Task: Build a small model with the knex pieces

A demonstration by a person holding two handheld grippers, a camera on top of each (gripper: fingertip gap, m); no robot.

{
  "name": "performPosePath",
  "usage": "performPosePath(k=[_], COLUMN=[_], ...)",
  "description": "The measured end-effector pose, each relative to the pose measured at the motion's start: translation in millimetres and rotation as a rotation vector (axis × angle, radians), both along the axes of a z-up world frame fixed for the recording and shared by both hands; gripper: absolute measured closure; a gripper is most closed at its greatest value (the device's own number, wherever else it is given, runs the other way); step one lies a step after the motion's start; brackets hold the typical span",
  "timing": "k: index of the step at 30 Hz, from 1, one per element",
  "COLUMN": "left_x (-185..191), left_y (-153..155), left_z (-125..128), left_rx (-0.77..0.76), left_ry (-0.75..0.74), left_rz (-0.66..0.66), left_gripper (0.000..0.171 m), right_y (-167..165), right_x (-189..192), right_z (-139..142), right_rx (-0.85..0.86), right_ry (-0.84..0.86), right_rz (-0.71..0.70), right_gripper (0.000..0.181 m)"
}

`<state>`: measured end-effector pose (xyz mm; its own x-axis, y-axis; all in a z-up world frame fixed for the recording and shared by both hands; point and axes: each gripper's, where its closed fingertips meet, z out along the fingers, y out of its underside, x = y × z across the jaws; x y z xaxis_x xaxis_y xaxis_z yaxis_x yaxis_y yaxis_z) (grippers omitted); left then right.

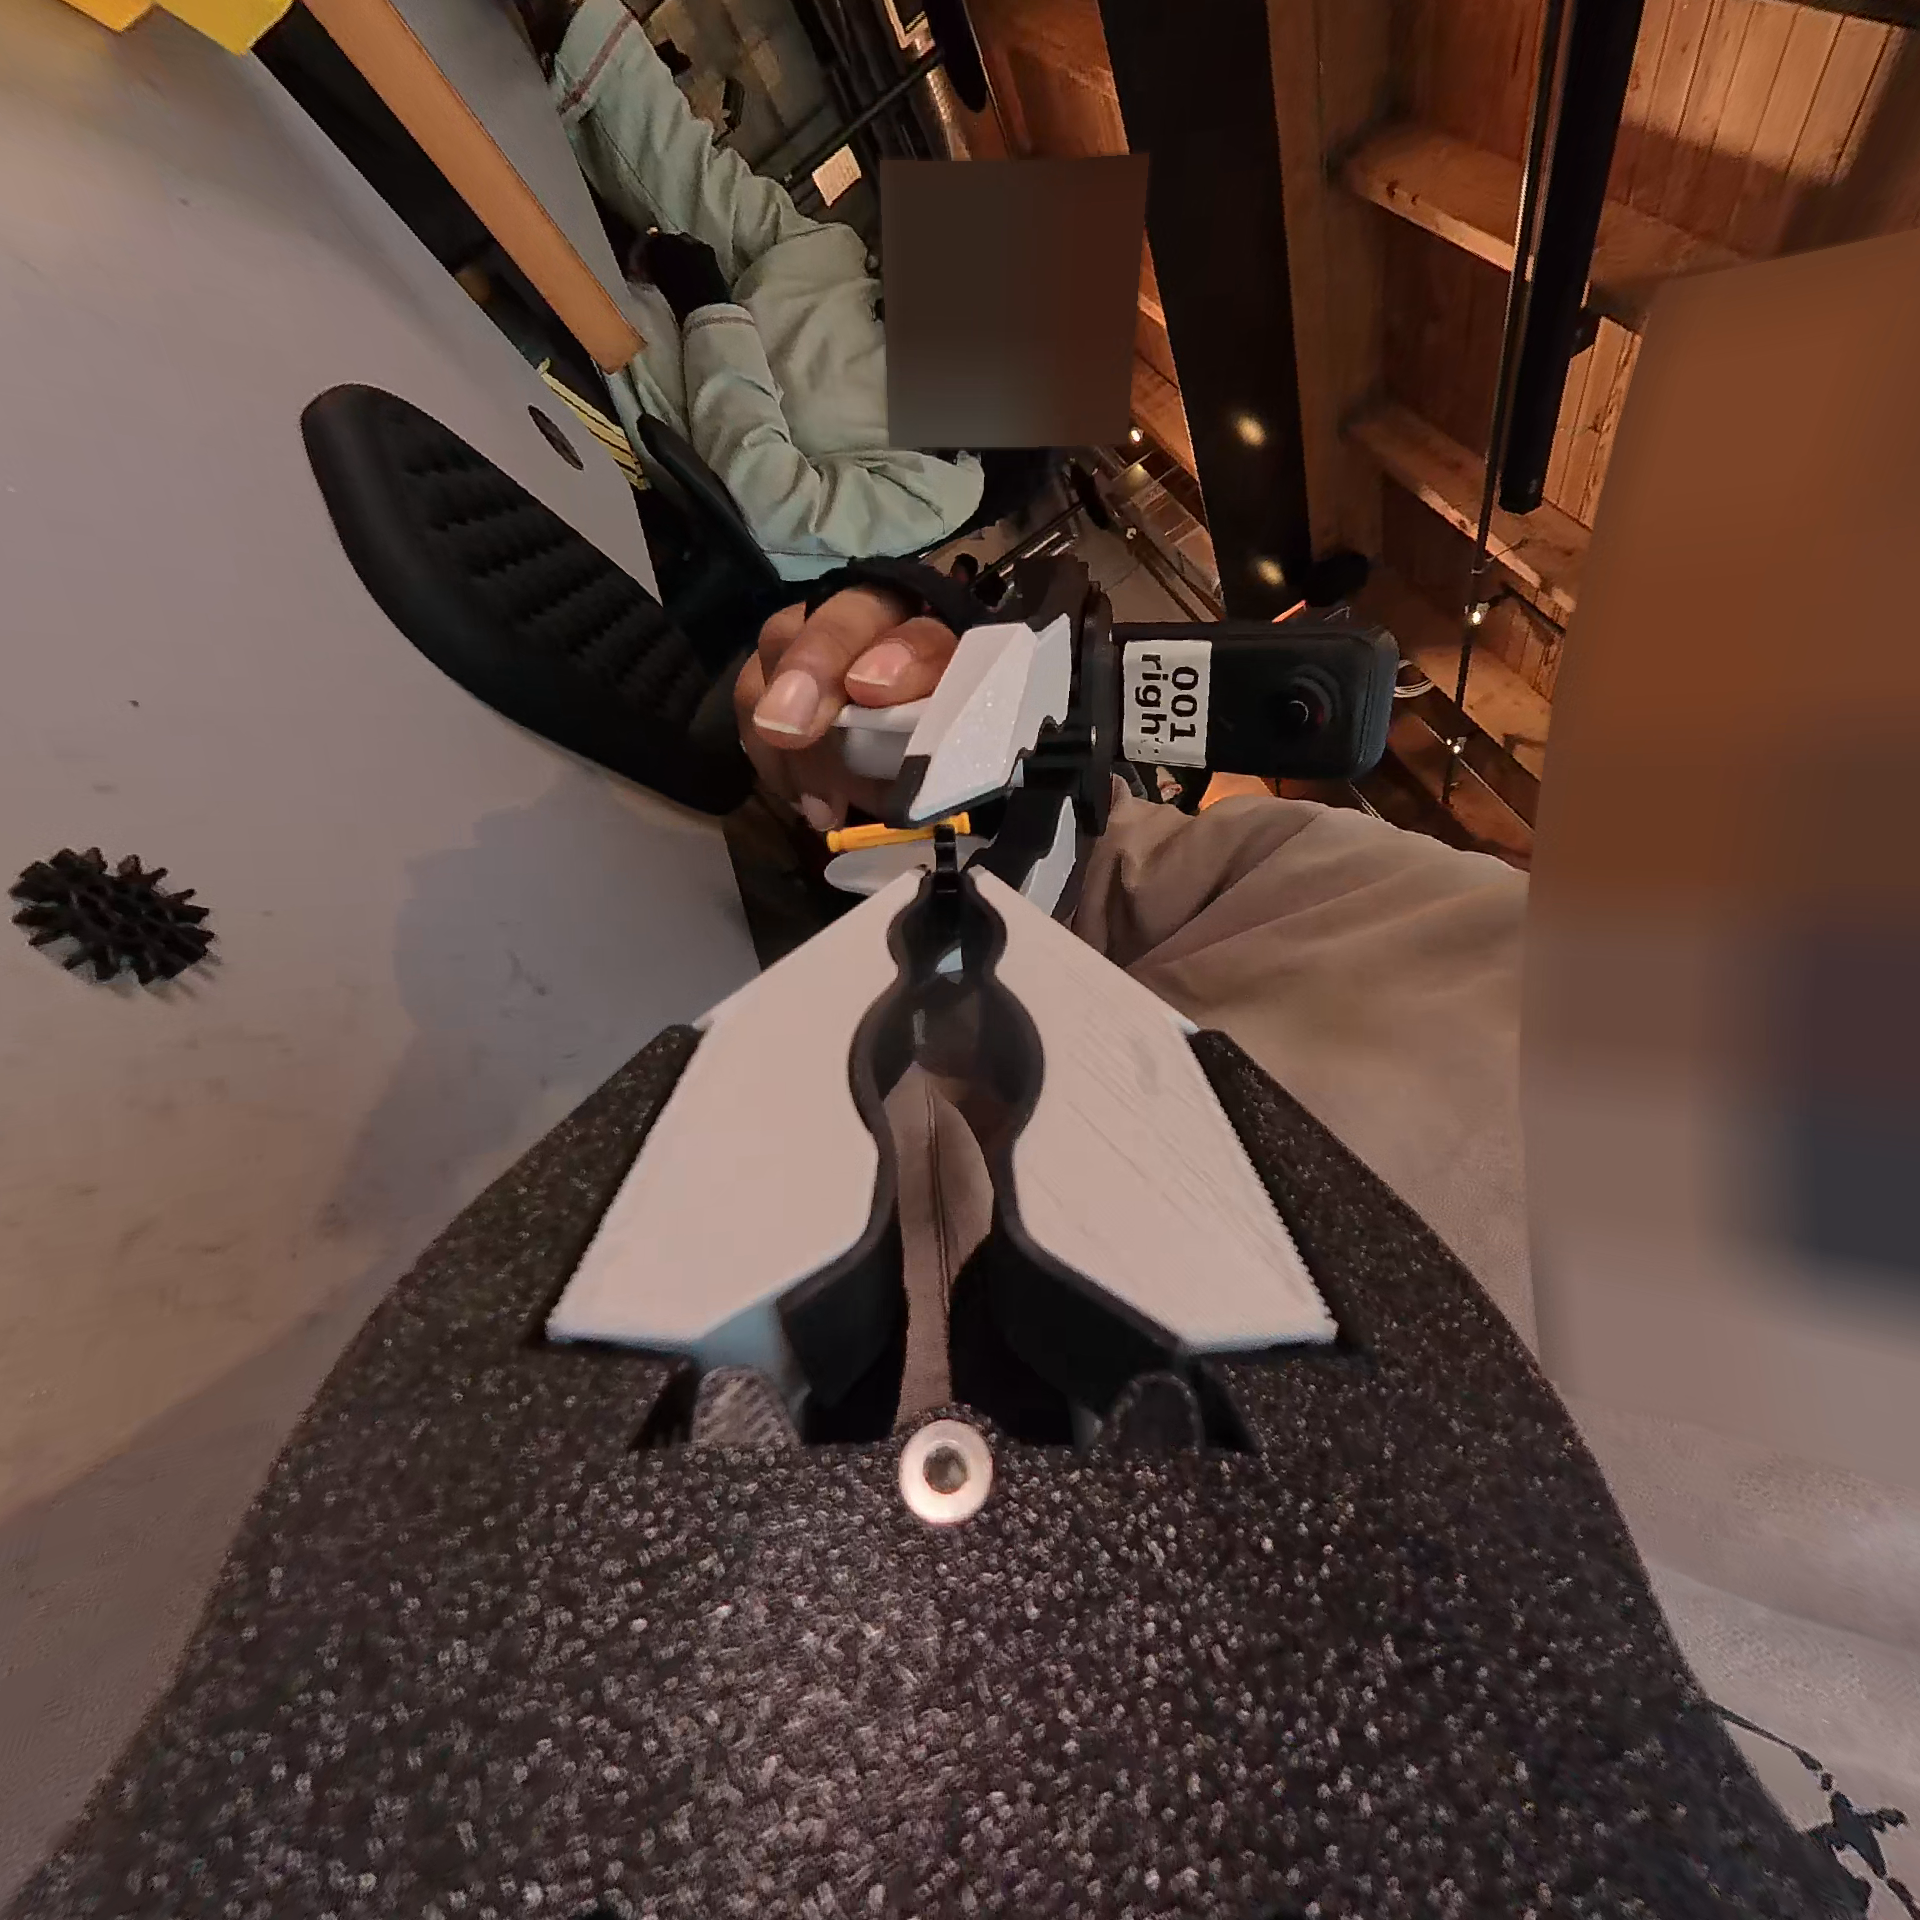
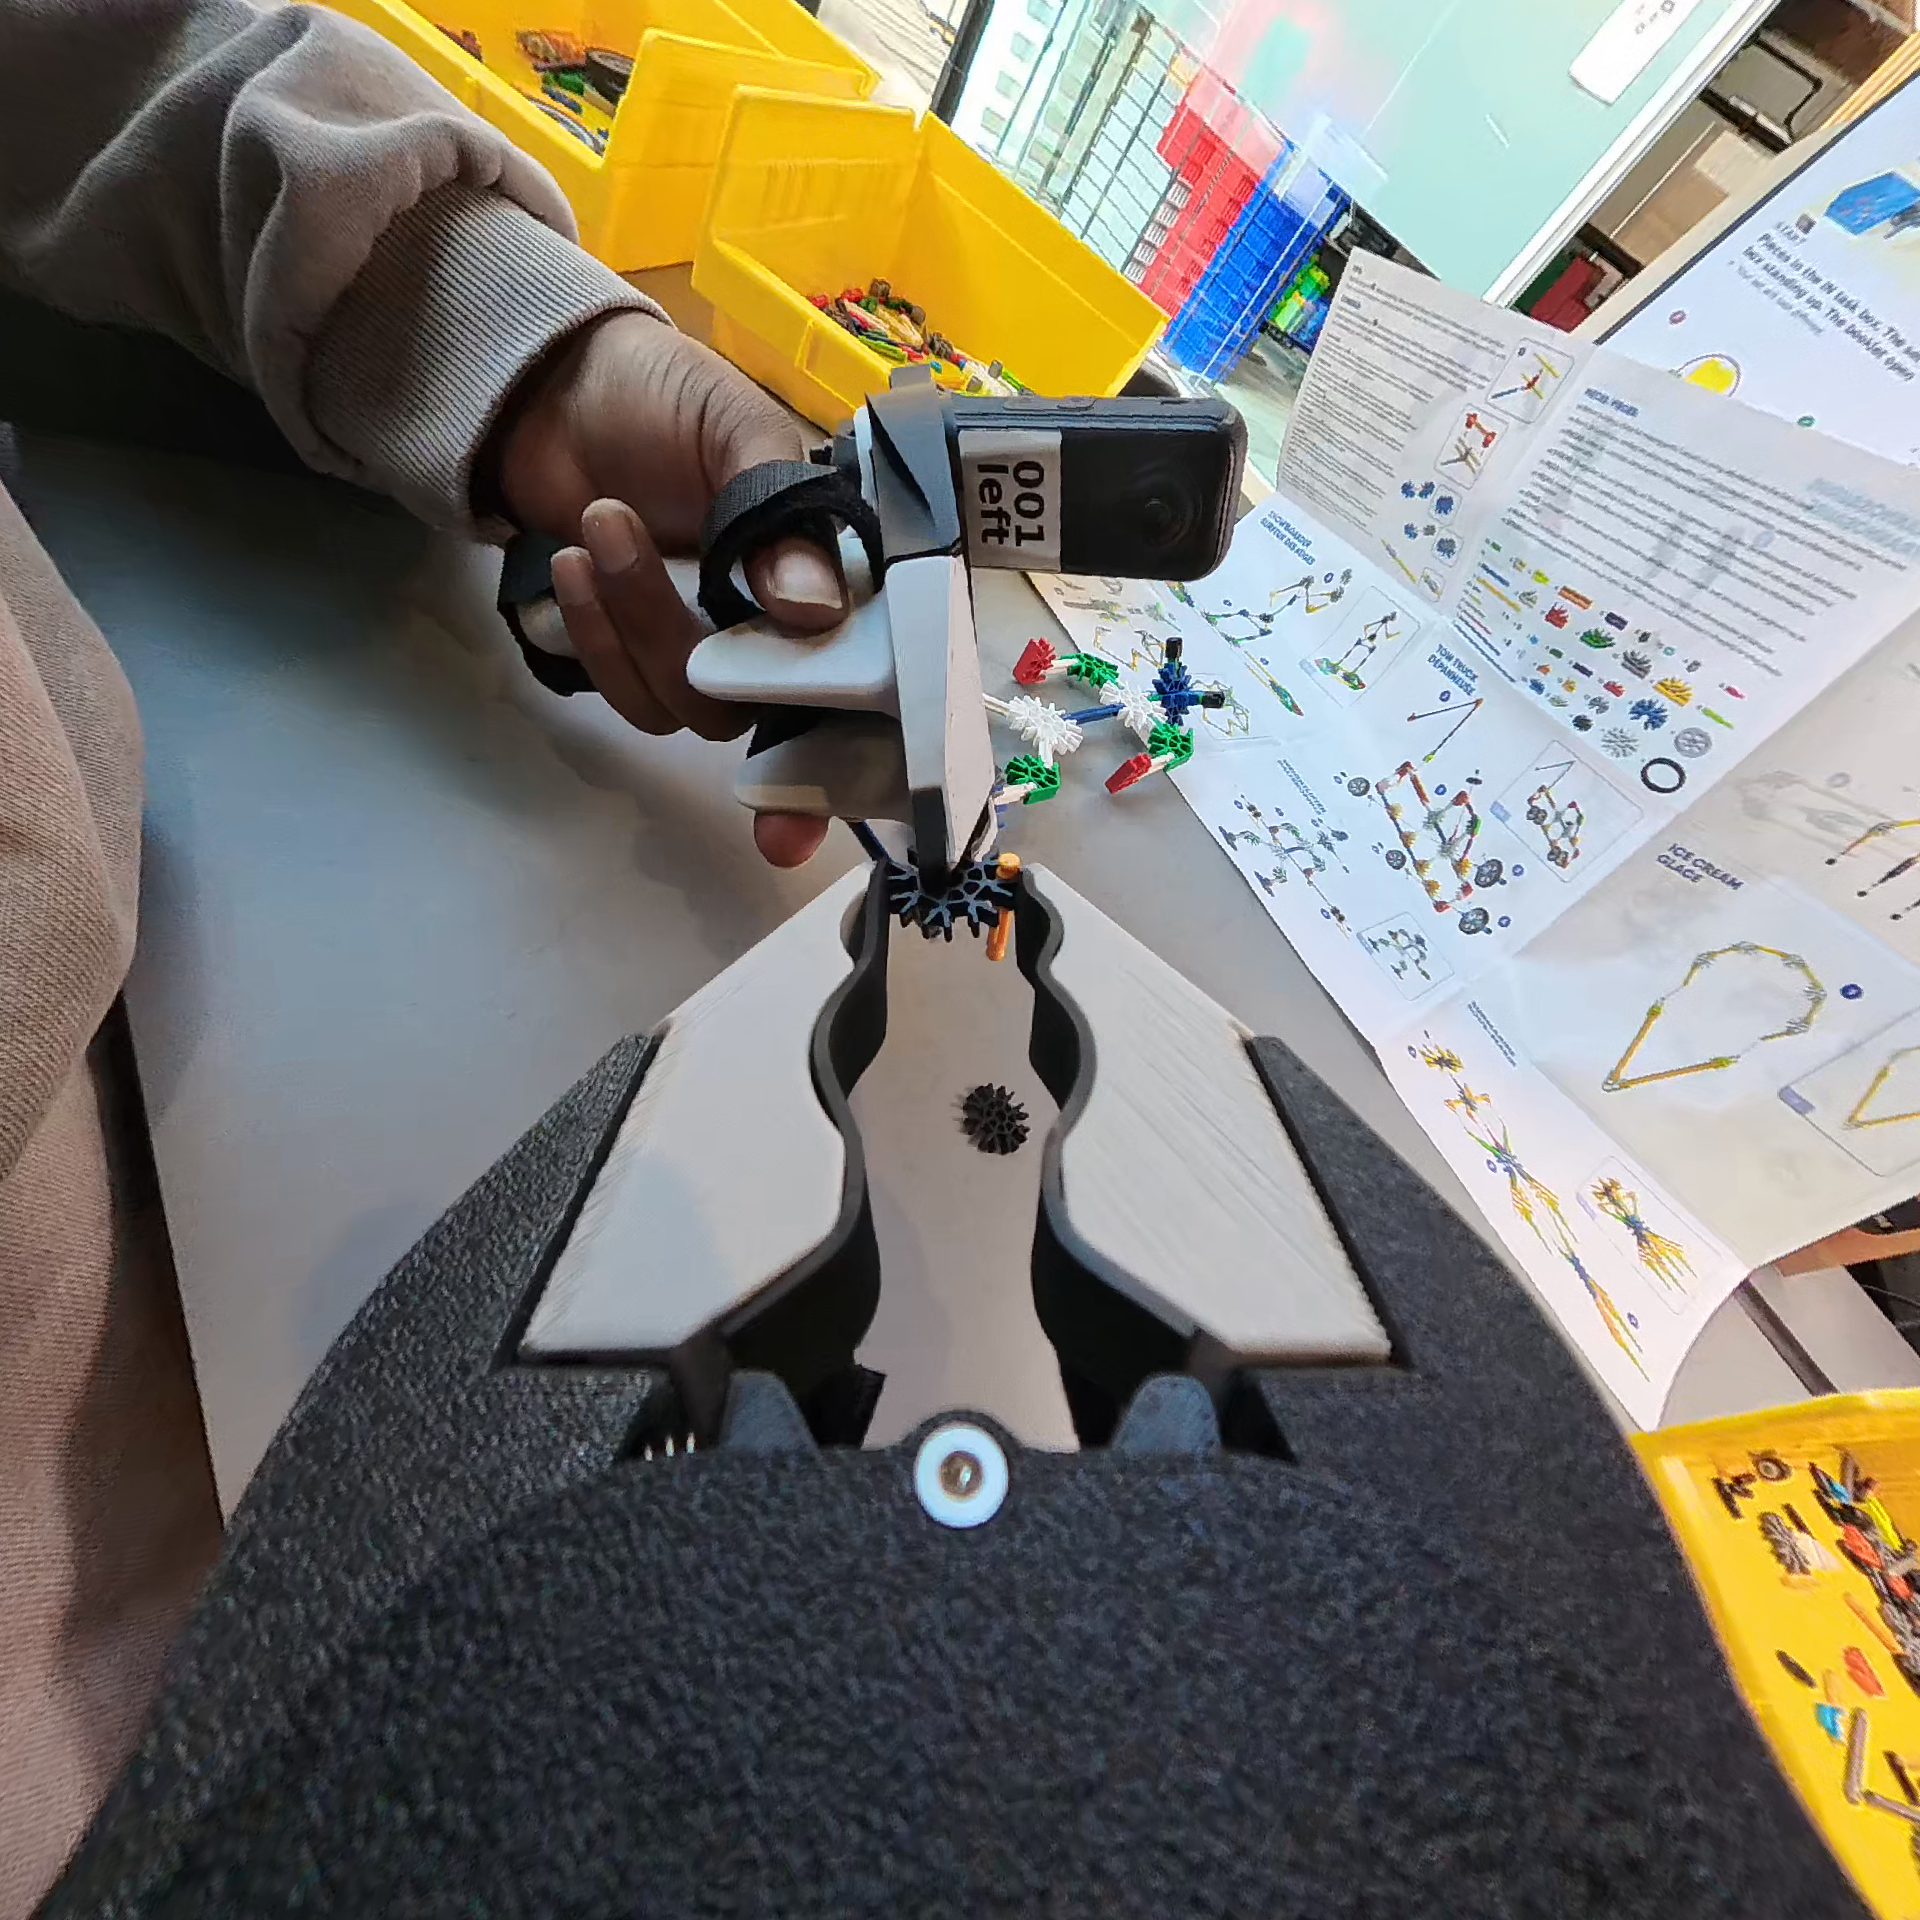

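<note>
1. The left gripper (image 1: pixel 948 883), with white fingers lined in wavy black rubber, is pinching its tips nearly closed on a thin black connector piece (image 1: pixel 945 847); in the right wrist view the same gripper (image 2: pixel 951 831) is pointing down onto that piece from above.
2. The right gripper (image 2: pixel 951 904) is clamping its white and black fingertips on a flat black snowflake-shaped plastic connector (image 2: pixel 940 902), with a gap between the fingers farther back.
3. A short orange plastic rod (image 2: pixel 1002 914) is sticking out at the right edge of that connector, just inside the right fingertip; in the left wrist view a yellowish-orange rod (image 1: pixel 899 833) is showing crosswise at the tips.
4. The two grippers are meeting tip to tip in the air above a grey tabletop (image 2: pixel 416 831), each held by a hand (image 2: pixel 665 540) in a grey-beige sleeve.
5. A second black snowflake connector (image 2: pixel 994 1119) is lying alone on the tabletop below the right gripper's fingers; it is also showing to the left in the other view (image 1: pixel 112 914).
6. A small assembly of white, green, red and blue connectors and rods (image 2: pixel 1112 717) is lying on the table just beyond the left gripper, at the edge of a large unfolded instruction sheet (image 2: pixel 1558 779).
7. Yellow plastic bins (image 2: pixel 935 239) holding mixed coloured pieces are standing at the far side; another yellow bin (image 2: pixel 1704 1558) is sitting at the near right.
</note>
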<state>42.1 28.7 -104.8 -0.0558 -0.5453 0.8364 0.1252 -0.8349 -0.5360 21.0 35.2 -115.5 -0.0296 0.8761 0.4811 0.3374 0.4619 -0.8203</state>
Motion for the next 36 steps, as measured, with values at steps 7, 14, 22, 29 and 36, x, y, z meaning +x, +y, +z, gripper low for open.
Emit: performPosePath(k=[7,14,22,29,36], left_x=[-1,-4,-5,-11,-20], left_y=[0,3,4,6,10], left_z=[-2,-6,-7,-1,5], left_rx=[-0.024,-0.042,-0.053,-0.023,0.023], left_ry=[-0.015,-0.005,-0.004,-0.009,0.001], left_rz=[-0.011,-0.002,0.0,0.016,0.041], left_gripper=[0.171,0.171,0.171,0.171,0.17], right_y=[-1,-3,-1,-2,0], right_x=[0,-2,-4,-10,-20], right_z=[0,0,0,6,12], right_rx=[0.024,0.052,0.127,0.154,0.165], right_ry=[-0.011,-0.036,-0.05,-0.011,-0.01], right_rz=[0.014,0.034,0.034,0.053,0.086], right_gripper=[0.158,0.152,0.159,0.167,0.167])
